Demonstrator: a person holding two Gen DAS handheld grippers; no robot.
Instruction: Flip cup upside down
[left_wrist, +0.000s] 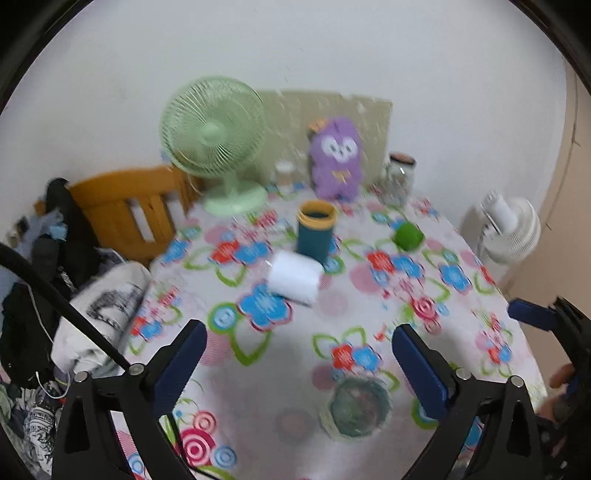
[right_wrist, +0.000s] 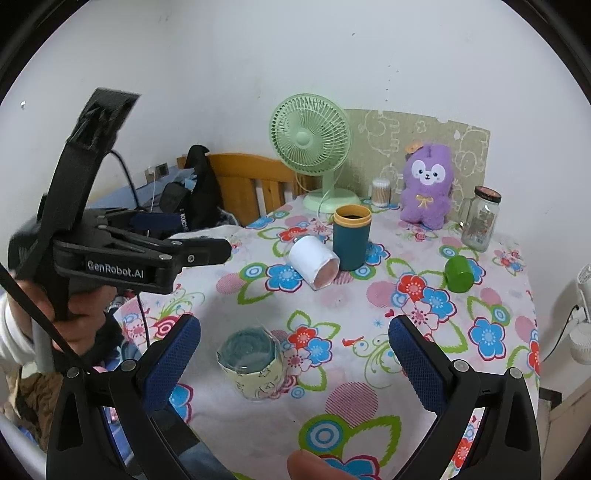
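Left gripper (left_wrist: 299, 354): jaws standing spread wide, gripping nothing; its view is smearing with blur. Seen side-on at left of the right wrist view (right_wrist: 207, 251), where the gap is not readable.
Writing: "GenRobot.AI" is showing in white on the left gripper's black body; part of a word, "KUCH…", on a dark strap behind it; jar label too small to read.
Cup (right_wrist: 253, 363): sitting upright, mouth up, low and left of centre in the right wrist view, between the right jaws' line but ahead of them, untouched.
Right gripper (right_wrist: 295, 354): jaws spread, holding nothing.
Risk, squeeze: the cup's wall is looking thin and paper-wrapped; a hard pinch is likely buckling it.
Risk, neighbours: white roll (right_wrist: 314, 264) lying on its side against the teal canister (right_wrist: 351, 236) further up; a wide swing is likely knocking them.
Risk, worktop (right_wrist: 369, 402): soft flowered cloth; an inverted cup set down tilted is likely toppling.
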